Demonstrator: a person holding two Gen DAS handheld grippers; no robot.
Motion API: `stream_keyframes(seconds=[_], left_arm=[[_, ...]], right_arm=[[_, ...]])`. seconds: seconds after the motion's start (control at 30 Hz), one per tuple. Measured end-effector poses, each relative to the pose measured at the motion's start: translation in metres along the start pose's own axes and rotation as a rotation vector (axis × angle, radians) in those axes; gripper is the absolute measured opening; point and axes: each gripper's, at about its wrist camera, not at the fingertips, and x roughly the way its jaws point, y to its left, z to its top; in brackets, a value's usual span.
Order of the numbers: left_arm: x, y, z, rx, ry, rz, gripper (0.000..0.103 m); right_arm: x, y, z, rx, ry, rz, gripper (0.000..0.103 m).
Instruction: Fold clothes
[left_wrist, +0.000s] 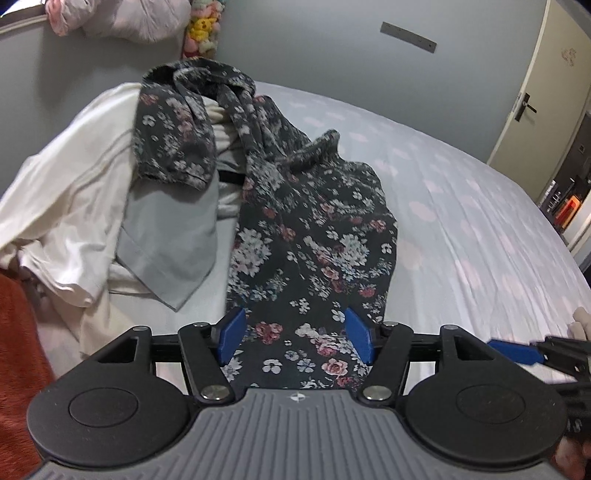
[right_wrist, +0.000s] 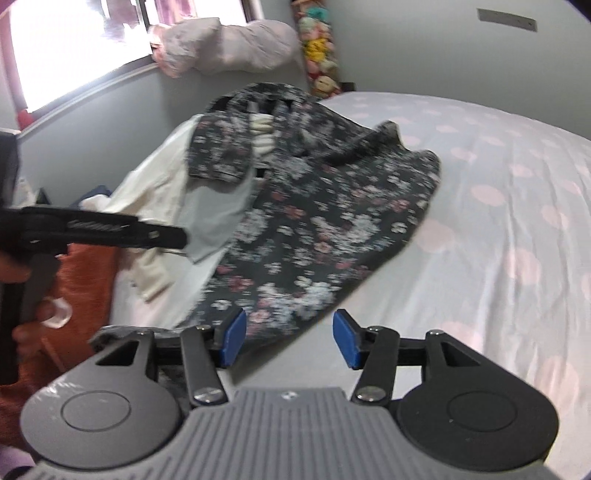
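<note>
A dark floral garment (left_wrist: 314, 236) lies stretched along the bed, its far end draped over a pile of clothes. It also shows in the right wrist view (right_wrist: 317, 229). My left gripper (left_wrist: 295, 338) is open, its blue pads on either side of the garment's near hem. My right gripper (right_wrist: 290, 339) is open at the hem's right corner, left pad over the cloth, right pad over the sheet. Its blue tip shows in the left wrist view (left_wrist: 517, 350). The left gripper's body shows in the right wrist view (right_wrist: 96, 229).
A pile with a white garment (left_wrist: 70, 206) and a grey one (left_wrist: 170, 236) lies at the left. An orange blanket (left_wrist: 18, 350) is at the near left. The bed sheet (left_wrist: 480, 229) has pink spots. A door (left_wrist: 543, 85) stands at the right.
</note>
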Motion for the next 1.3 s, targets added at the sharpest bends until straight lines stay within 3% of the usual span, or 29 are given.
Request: stream_keyframes(seconds=[0.23,0.4,0.53,0.6,0.73,0.87,1.1,1.3], left_arm=[[0.029,-0.025,-0.004,0.083,0.066,-0.094,0.059],[0.064,-0.051,-0.015,0.164,0.158,-0.108,0.059],[0.096,-0.06,-0.025,0.16,0.251,-0.119,0.059],[0.109,-0.062,-0.029,0.165,0.295,-0.101,0.056],[0.131,-0.066,-0.034,0.213,0.346,-0.037,0.032],[0.133,-0.058,-0.025,0.214,0.336,-0.012,0.009],[0.122,-0.011,0.022,0.143,0.235,0.109,0.005],[0.121,0.035,0.059,0.123,0.181,0.257,0.005]], right_arm=[[0.026,-0.042,0.007,0.034,0.039,-0.066,0.057],[0.041,-0.069,0.014,0.044,0.06,-0.088,0.058],[0.05,-0.086,0.021,0.017,0.073,-0.101,0.06],[0.057,-0.094,0.026,-0.023,0.076,-0.11,0.061],[0.072,-0.108,0.036,-0.112,0.084,-0.134,0.063],[0.087,-0.121,0.044,-0.129,0.099,-0.123,0.065],[0.117,-0.124,0.055,-0.268,0.099,-0.105,0.065],[0.147,-0.119,0.074,-0.523,0.077,-0.113,0.065]])
